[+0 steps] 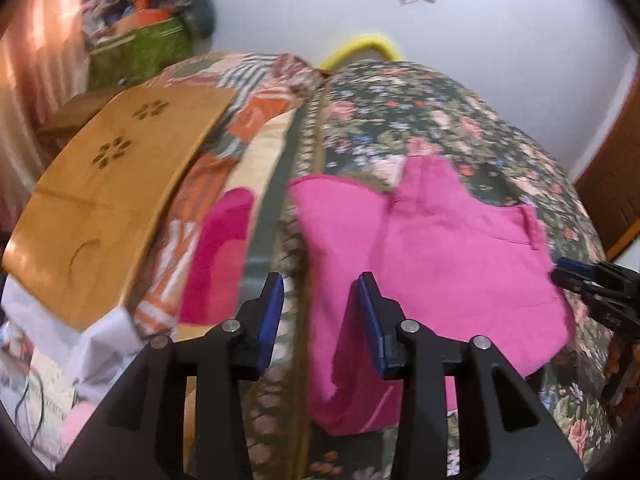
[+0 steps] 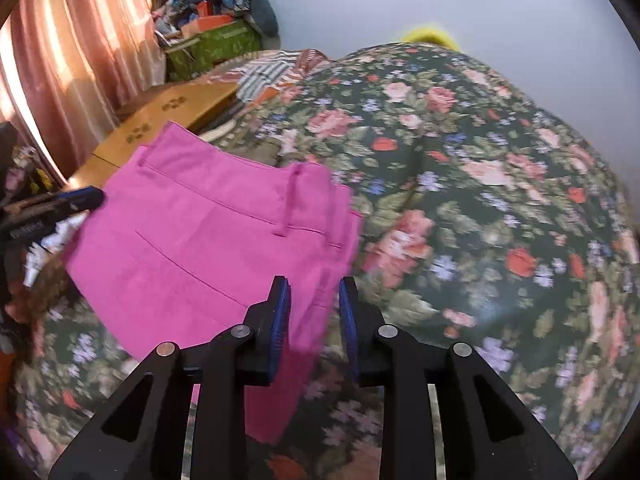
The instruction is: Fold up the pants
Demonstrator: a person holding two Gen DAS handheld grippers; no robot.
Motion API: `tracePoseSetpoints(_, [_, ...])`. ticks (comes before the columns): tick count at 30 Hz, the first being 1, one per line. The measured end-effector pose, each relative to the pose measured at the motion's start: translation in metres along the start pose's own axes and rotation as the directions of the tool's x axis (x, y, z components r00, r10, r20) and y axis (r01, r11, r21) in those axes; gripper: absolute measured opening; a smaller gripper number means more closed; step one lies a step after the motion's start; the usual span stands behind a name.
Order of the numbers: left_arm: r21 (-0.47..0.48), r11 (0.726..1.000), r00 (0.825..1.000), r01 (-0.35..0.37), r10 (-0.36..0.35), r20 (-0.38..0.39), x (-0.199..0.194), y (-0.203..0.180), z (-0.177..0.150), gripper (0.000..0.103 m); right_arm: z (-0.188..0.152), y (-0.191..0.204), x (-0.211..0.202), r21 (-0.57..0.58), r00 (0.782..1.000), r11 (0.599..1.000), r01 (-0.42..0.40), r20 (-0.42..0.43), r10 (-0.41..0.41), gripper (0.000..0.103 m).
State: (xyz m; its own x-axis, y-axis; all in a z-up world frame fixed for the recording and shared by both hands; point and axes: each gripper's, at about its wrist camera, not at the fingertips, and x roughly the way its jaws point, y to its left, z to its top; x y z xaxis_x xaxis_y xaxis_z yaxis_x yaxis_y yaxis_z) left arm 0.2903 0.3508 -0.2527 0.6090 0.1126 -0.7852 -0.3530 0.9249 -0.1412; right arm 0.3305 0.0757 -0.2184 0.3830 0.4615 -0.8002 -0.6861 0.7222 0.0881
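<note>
Pants (image 1: 436,248), one pink pair, are lying folded into a compact bundle on the floral bedspread (image 1: 420,120) that is covering the bed, with the belt loops and waistband seam showing on the upper layer in the right wrist view (image 2: 200,232). Two tools are working at it, one from each side. The left hand-held gripper (image 1: 320,320) is standing open, its two blue-padded fingers spread wide, and the near left edge of the pink cloth is lying between and below them; whether either pad is touching the cloth cannot be told. The right hand-held gripper (image 2: 314,312) is also standing open, though with a narrower gap, and a corner of the bundle is sitting in that gap without being pinched. Each tool is showing up in the other's camera as a dark shape with a blue tip at the edge of the pants. Beside the floral bedspread, a second, patchwork cover (image 1: 256,92) is lying on the left, and one tan wooden board (image 1: 116,200) with two flower-shaped cutouts is resting on it. One green box (image 2: 216,46) heaped with clutter is sitting by the wall, near a pink striped curtain (image 2: 76,52).
</note>
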Motion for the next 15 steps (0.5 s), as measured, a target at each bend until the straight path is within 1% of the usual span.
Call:
tracePoseSetpoints(2, [0.006,1.0,1.0,-0.028,0.028,-0.004,-0.006,0.003,-0.002,0.038,-0.001,-0.003,-0.008,-0.009,1.0,1.0,0.026,0.005,-0.026,0.025])
tracePoseSetpoints(3, [0.005,1.0,1.0,-0.03,0.03,-0.001,-0.011,0.004,-0.003,0.038,0.0,-0.005,-0.013,-0.008,0.999,0.999,0.036,0.011,-0.036,0.025])
tracePoseSetpoints(6, [0.003,1.0,1.0,-0.007,0.006,0.026,-0.036,-0.001,-0.003,0.038,0.003,-0.009,-0.038,0.008,0.998,0.999,0.032,0.055,-0.032,0.025])
tracePoseSetpoints(9, [0.033,0.999,0.996,-0.01,0.007,0.086,-0.073,-0.019,-0.004,0.038,0.005,-0.005,-0.075,0.007,0.992,0.999,0.032,0.125,-0.033,0.025])
tracePoseSetpoints(11, [0.055,0.998,0.991,-0.008,0.001,0.133,-0.102,-0.033,-0.005,0.038,0.005,0.0,-0.102,0.007,0.984,1.0,0.017,0.175,-0.018,0.025])
tracePoseSetpoints(13, [0.073,0.997,0.983,0.009,-0.022,0.184,-0.134,-0.048,-0.007,0.038,0.005,0.006,-0.128,0.007,0.976,1.0,-0.003,0.22,0.001,0.025])
tracePoseSetpoints(15, [0.085,0.996,0.97,0.03,-0.05,0.24,-0.171,-0.065,-0.012,0.038,0.002,0.016,-0.161,0.005,0.961,1.0,-0.021,0.276,0.018,0.025])
